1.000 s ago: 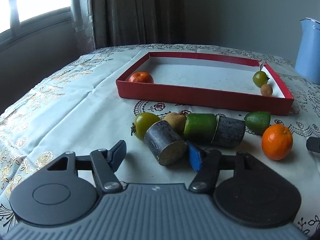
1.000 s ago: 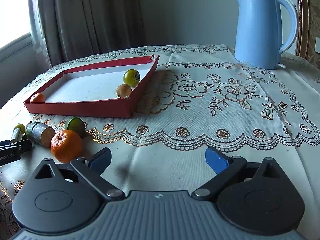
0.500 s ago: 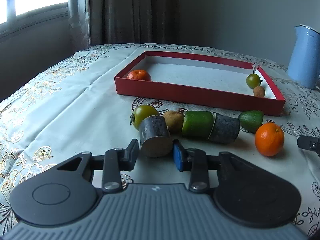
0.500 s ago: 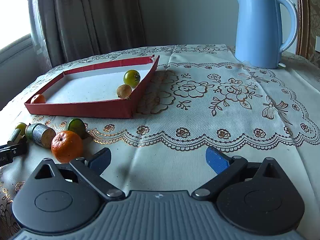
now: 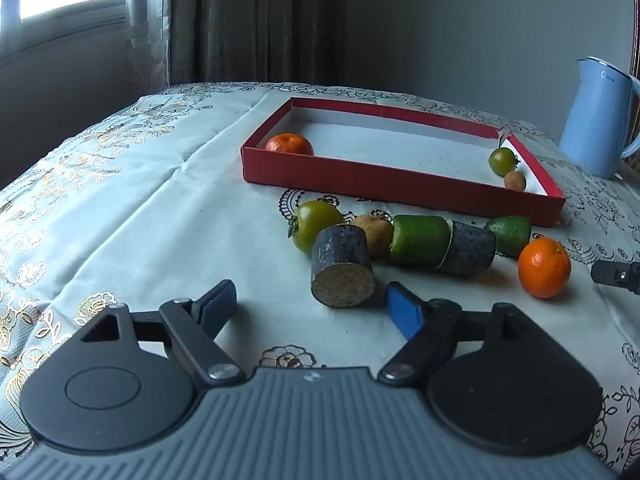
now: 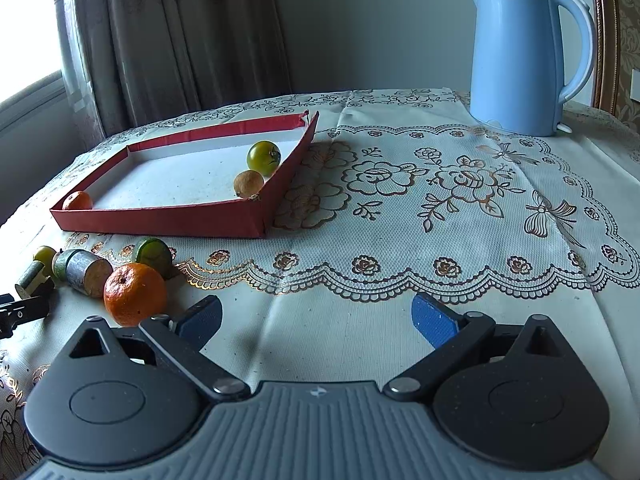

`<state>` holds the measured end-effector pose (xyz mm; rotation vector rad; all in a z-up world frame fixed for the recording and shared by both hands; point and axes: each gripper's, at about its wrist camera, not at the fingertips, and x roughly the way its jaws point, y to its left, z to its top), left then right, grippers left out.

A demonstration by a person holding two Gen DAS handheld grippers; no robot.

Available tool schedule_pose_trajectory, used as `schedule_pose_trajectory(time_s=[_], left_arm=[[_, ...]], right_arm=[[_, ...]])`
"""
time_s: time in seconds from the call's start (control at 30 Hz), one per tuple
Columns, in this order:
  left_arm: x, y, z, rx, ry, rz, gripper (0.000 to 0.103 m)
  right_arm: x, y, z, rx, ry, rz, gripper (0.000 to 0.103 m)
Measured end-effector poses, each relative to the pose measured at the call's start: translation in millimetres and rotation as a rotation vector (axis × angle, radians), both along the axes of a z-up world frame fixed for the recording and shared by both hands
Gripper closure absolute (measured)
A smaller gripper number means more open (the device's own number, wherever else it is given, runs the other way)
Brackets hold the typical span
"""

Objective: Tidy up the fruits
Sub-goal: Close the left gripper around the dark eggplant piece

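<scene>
While its jaws have just been opening, the left gripper [image 5: 310,302] is seen released around nothing, just short of the dark cylinder [image 5: 342,270]; the cylinder is laid near the red tray [image 5: 400,188]; the right gripper [image 6: 316,314] is spread, empty.

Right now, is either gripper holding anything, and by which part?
Nothing is held. The left gripper stands open; its jaws have just been opening, the dark cut cylinder lying free ahead of them. The right gripper is open over bare tablecloth.
</scene>
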<state>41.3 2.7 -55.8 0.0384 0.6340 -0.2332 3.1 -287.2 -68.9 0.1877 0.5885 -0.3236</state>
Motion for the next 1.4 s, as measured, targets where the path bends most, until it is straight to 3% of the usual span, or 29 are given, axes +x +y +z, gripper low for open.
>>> schedule_pose_trajectory(time_s=[0.17,0.33,0.53,1.1,1.4], left_arm=[[3,-11,0,0.043,-0.016,0.010,0.034],[7,-16,1,0.047,-0.017,-0.005,0.056],[6,-20,0,0.060,-0.036,-0.032,0.067],[6,-20,1,0.052,-0.035,-0.040,0.071],[-6,-23,18,0.073,-0.094,-0.040,0.073]], right_arm=[[0,0,0,0.001,-0.001,0.000,0.001],[0,0,0,0.001,0.000,0.000,0.001],[0,0,0,0.000,0.001,0.003,0.000],[0,1,0,0.002,-0.001,0.003,0.000],[1,0,0,-0.001,0.002,0.004,0.000]])
